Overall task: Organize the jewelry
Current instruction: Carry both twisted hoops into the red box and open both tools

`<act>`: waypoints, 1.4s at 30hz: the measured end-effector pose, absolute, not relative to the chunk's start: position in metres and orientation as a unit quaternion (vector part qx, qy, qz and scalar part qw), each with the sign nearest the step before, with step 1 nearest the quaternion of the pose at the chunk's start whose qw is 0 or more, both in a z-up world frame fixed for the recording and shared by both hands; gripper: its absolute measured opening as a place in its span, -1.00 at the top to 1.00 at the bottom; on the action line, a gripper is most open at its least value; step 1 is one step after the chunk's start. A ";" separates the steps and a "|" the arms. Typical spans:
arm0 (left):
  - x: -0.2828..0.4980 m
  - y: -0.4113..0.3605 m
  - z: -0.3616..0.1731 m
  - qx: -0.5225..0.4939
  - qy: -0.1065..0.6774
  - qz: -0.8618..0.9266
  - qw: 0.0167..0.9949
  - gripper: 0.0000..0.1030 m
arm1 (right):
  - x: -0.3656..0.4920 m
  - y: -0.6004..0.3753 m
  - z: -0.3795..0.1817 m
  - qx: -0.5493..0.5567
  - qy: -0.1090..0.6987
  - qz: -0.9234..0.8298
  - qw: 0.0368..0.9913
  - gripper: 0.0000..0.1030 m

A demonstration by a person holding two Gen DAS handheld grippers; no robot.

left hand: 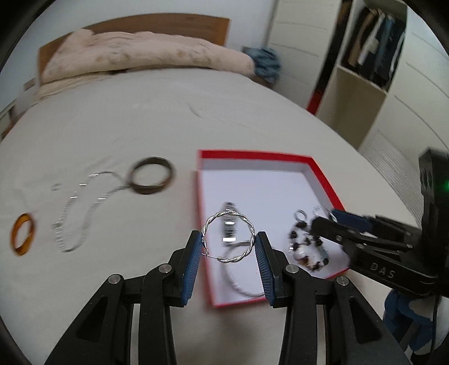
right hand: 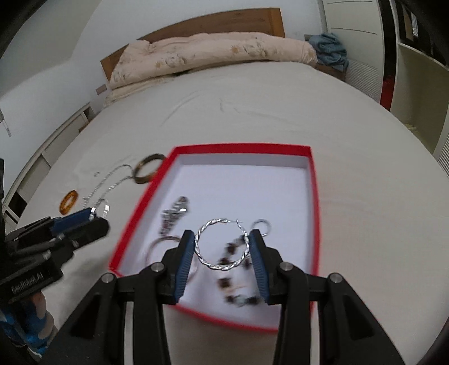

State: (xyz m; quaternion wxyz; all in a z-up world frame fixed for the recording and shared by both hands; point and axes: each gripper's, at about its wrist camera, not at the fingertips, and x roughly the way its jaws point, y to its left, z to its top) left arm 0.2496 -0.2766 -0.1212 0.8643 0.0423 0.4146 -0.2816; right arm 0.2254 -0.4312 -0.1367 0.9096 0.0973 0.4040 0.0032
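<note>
Two silver twisted hoop earrings are held up in the air, one in each set of tongs. The left gripper [left hand: 228, 247] is partly closed, and its blue pads squeeze the sides of the left hoop [left hand: 228, 238]. The right gripper [right hand: 221, 247] is partly closed too, and it squeezes the right hoop [right hand: 221, 244] the same way. Both hoops hang over the near end of the red box [right hand: 315, 196], which lies on the bed [right hand: 280, 112].

Inside the box, things are blurry. There is a dark beaded bracelet [right hand: 235, 280], a thin silver bangle [left hand: 241, 283], a small silver ring [right hand: 262, 224], and a dark piece with a shiny clasp [right hand: 175, 213] that is hard to make out. The hoops and pads cover parts of them.

The left view shows the right gripper [left hand: 331, 216] from the side, but its hoop is mostly hidden there. The right view shows the left gripper [right hand: 98, 216] from the side, with only a bit of silver at its tip.

Left of the box on the sheet lie an orange ring [left hand: 23, 238], a silver chain [left hand: 81, 213] and a brown bangle [left hand: 151, 179]. The left view shows them much better.

Far back are a pink quilt [right hand: 210, 59], a blue cloth [right hand: 331, 50] and a wooden headboard [right hand: 224, 22]. Only the left view shows the shelf with clothes [left hand: 373, 42].
</note>
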 end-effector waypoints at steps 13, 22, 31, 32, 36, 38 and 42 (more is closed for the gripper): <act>0.254 -0.317 -0.166 0.102 0.456 -0.287 0.836 0.25 | 0.240 -0.440 -0.171 0.041 0.449 0.033 0.892 0.25; 0.258 -0.320 -0.170 0.101 0.467 -0.286 0.830 0.22 | 0.231 -0.436 -0.171 0.011 0.466 0.033 0.884 0.24; 0.257 -0.314 -0.161 0.093 0.475 -0.277 0.830 0.08 | 0.217 -0.439 -0.159 0.019 0.471 0.024 0.881 0.17; 0.256 -0.312 -0.159 0.093 0.474 -0.276 0.831 0.08 | 0.216 -0.440 -0.157 0.022 0.470 0.023 0.882 0.17; 0.245 -0.309 -0.141 0.090 0.462 -0.275 0.839 0.07 | 0.200 -0.441 -0.140 0.031 0.460 0.012 0.887 0.16; 0.237 -0.305 -0.128 0.087 0.453 -0.274 0.844 0.06 | 0.191 -0.439 -0.128 0.032 0.454 0.005 0.890 0.16; 0.220 -0.290 -0.103 0.075 0.441 -0.267 0.854 0.05 | 0.168 -0.426 -0.100 0.028 0.438 -0.015 0.898 0.16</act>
